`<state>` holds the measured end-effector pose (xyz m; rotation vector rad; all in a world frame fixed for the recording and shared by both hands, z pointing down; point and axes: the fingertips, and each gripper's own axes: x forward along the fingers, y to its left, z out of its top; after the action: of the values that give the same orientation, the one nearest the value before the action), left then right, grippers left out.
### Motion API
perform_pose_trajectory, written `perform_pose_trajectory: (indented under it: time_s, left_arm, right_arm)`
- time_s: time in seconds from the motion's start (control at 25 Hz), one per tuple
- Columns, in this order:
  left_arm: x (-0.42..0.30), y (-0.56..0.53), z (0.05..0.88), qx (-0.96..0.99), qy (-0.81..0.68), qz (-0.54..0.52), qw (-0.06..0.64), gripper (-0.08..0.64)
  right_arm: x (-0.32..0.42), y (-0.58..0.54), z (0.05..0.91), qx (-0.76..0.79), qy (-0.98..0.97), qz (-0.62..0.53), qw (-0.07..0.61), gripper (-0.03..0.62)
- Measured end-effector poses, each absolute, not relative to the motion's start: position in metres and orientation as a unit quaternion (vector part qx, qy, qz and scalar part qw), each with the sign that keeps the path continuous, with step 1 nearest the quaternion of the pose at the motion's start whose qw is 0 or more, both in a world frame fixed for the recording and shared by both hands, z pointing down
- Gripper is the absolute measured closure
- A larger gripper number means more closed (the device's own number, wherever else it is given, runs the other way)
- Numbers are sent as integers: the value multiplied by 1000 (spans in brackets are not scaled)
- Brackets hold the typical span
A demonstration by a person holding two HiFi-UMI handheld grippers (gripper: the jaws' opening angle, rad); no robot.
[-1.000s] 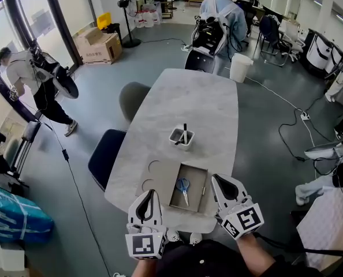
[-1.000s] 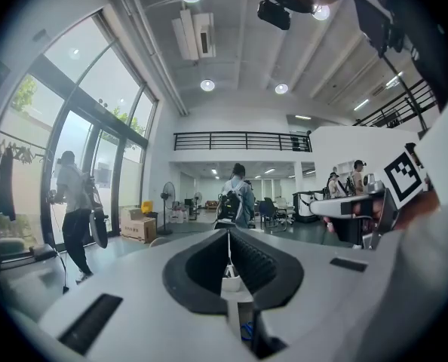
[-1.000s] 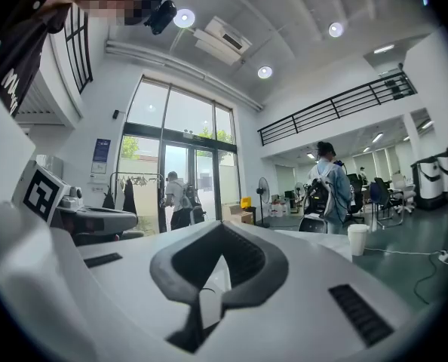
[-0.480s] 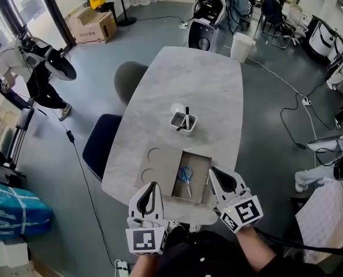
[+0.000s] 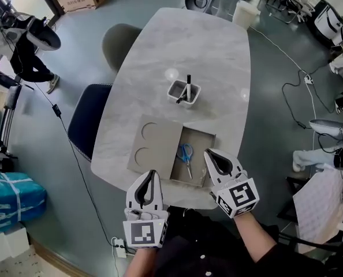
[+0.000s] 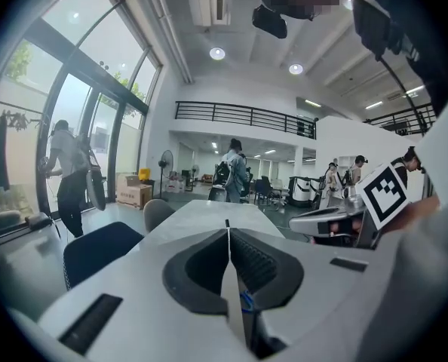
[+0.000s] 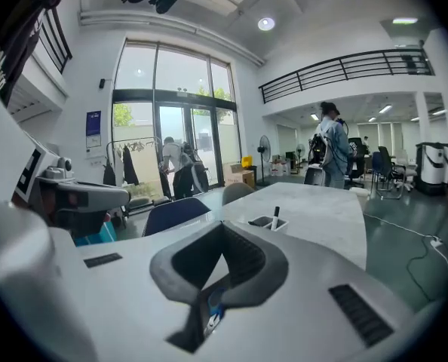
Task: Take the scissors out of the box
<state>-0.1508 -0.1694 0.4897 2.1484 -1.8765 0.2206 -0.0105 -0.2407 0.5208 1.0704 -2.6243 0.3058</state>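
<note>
An open shallow box (image 5: pixel 209 136) lies near the front edge of the marble table (image 5: pixel 189 45). Its flat lid (image 5: pixel 154 146) rests against the box's left side. Blue-handled scissors (image 5: pixel 186 153) lie inside the box, blades toward me. My left gripper (image 5: pixel 153 172) is shut and empty, its tip just short of the lid's front edge. My right gripper (image 5: pixel 207 152) is also shut and empty, its tip over the box's front right corner. A bit of the blue handle (image 6: pixel 247 302) shows through the hollow behind the left gripper's (image 6: pixel 227 228) closed jaws, and also behind the right gripper's (image 7: pixel 224 225).
A white pen holder (image 5: pixel 184 91) with a black pen stands beyond the box. Dark chairs (image 5: pixel 85 126) stand at the table's left side. A person (image 5: pixel 21 45) works at far left. Cables (image 5: pixel 298 79) run over the floor on the right.
Both grippers have sunk toward the table and come up to the box. The right tip now hangs over the box's corner. The head view has tilted further down.
</note>
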Motion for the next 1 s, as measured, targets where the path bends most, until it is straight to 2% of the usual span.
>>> perform_pose_trajectory:
  time_s: [0.48,0.68,0.84,1.0]
  left_arm:
    - [-150,-177,561,740,-636,97,199,543]
    - [-151,-179,576,737,-635,101,208,543]
    - [-151,-183,577,738,-635,101,206,543]
    - [-150,-184,578,735,-632,102,222,543]
  right_arm:
    - [-27,-254,640,379,-867,197,257,597]
    - [-40,-262,695,389,-832,226,326,594]
    - [-49,-263,732,382,-807,249,376,534]
    - [-55,-261,753,377,-792,263,403,518]
